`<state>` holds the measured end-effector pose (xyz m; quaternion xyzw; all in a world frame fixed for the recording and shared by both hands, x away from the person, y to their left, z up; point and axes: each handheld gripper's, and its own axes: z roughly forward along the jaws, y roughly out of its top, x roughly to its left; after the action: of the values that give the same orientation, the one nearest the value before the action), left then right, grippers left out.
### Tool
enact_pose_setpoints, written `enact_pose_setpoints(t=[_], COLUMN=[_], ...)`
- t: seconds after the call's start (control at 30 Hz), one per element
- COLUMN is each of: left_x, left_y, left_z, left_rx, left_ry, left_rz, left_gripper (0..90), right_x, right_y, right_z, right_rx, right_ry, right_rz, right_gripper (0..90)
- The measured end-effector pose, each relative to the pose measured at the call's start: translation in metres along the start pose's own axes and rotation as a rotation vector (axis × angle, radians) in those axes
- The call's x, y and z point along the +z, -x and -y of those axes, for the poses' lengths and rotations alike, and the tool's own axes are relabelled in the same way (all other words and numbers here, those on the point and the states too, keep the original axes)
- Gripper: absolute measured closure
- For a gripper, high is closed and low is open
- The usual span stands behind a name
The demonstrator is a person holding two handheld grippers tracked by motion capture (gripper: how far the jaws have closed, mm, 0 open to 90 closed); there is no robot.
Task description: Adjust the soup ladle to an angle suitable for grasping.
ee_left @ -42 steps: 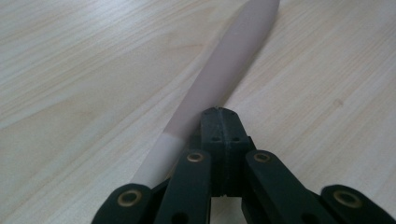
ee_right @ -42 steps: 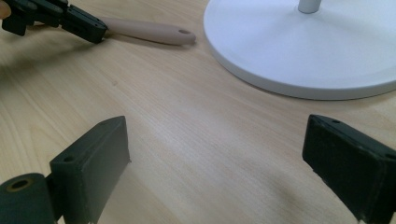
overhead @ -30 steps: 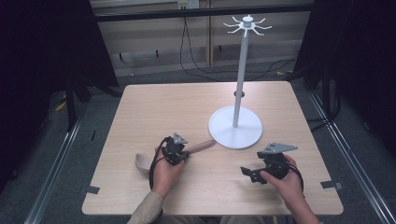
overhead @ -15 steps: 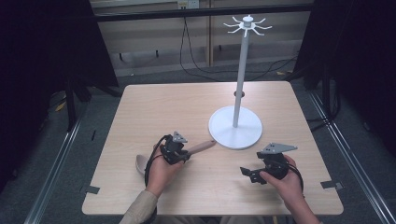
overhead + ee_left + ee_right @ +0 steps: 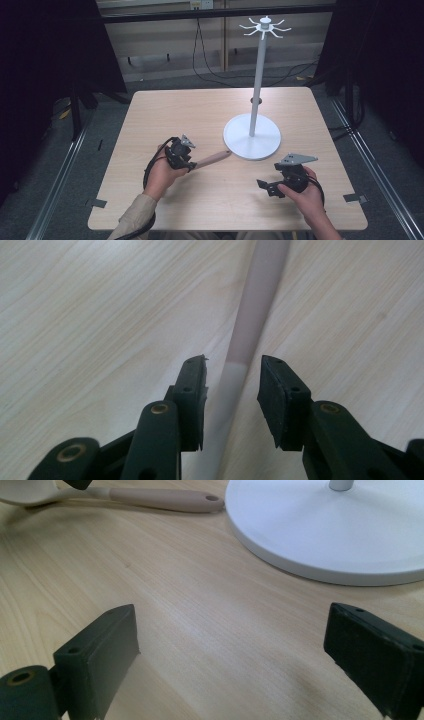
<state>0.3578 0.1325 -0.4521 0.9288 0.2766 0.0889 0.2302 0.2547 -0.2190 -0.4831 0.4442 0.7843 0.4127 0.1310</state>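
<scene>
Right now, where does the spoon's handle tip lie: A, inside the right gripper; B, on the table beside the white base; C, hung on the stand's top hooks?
B: the spoon lies flat on the table, its handle tip by the white base rim.

One spoon (image 5: 212, 159), pale beige, lies flat on the wooden table, left of centre in the lower half of the high view. Its pinkish-tan handle (image 5: 160, 499) points up-right; the holed handle end rests just beside the white stand base. The bowl end is cream-coloured (image 5: 25, 492)
</scene>
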Motion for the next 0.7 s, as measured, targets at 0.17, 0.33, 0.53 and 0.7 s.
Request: enact_pose_setpoints(t=[0.17, 0.33, 0.53, 0.7], left_x=[0.004, 0.01, 0.013, 0.02], left_y=[-0.006, -0.01, -0.011, -0.011], left_z=[-0.001, -0.001, -0.003, -0.004], left_rx=[0.041, 0.052, 0.116, 0.153], left_ry=[-0.073, -0.113, -0.164, -0.223], left_rz=[0.008, 0.032, 0.055, 0.072], left_gripper=[63.0, 63.0, 66.6, 72.6], right_x=[0.0, 0.0, 0.001, 0.001], right_y=[0.001, 0.001, 0.001, 0.001], right_z=[0.001, 0.001, 0.001, 0.002], right_rx=[0.005, 0.007, 0.003, 0.005], right_ry=[-0.004, -0.005, -0.008, -0.009], right_rz=[0.004, 0.004, -0.002, -0.001], right_gripper=[7.1, 7.1, 7.1, 7.1])
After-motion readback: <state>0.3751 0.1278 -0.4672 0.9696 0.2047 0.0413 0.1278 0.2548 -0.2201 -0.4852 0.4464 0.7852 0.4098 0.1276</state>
